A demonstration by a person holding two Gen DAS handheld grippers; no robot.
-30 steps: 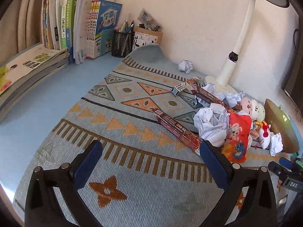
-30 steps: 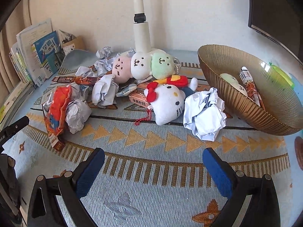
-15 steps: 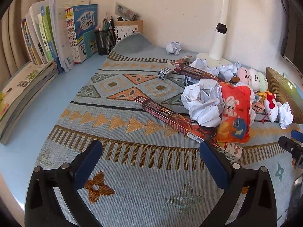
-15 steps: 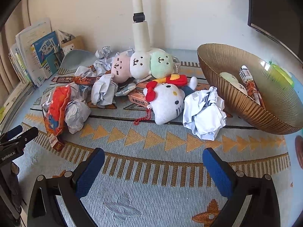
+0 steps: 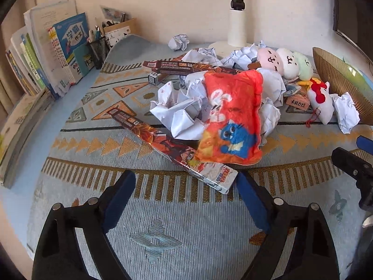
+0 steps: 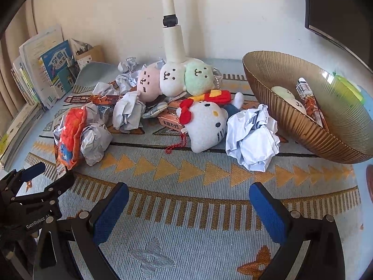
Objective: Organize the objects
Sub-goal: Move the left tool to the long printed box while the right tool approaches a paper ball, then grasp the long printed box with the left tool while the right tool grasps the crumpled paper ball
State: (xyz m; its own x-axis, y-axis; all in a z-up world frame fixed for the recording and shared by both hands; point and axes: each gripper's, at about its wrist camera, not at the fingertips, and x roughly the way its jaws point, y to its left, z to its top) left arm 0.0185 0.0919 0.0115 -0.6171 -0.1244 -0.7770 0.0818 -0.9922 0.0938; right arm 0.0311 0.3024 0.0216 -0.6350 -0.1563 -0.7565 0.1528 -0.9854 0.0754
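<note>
while the left gripper (image 5: 184, 193) has just been narrowing its fingers around nothing, the long card box (image 5: 172, 148) lies at lower centre, its near end just ahead. slide over that end squarely, clear of the orange plush pouch (image 5: 233, 119). the right gripper (image 6: 188, 206) hangs wide and empty.

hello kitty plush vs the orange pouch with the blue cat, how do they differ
The hello kitty plush is white, rounded, with a red bow; the orange pouch is flat and rectangular with printed pictures. The plush lies on the rug; the pouch leans on crumpled paper. Both are soft fabric, outside the bowl.
</note>
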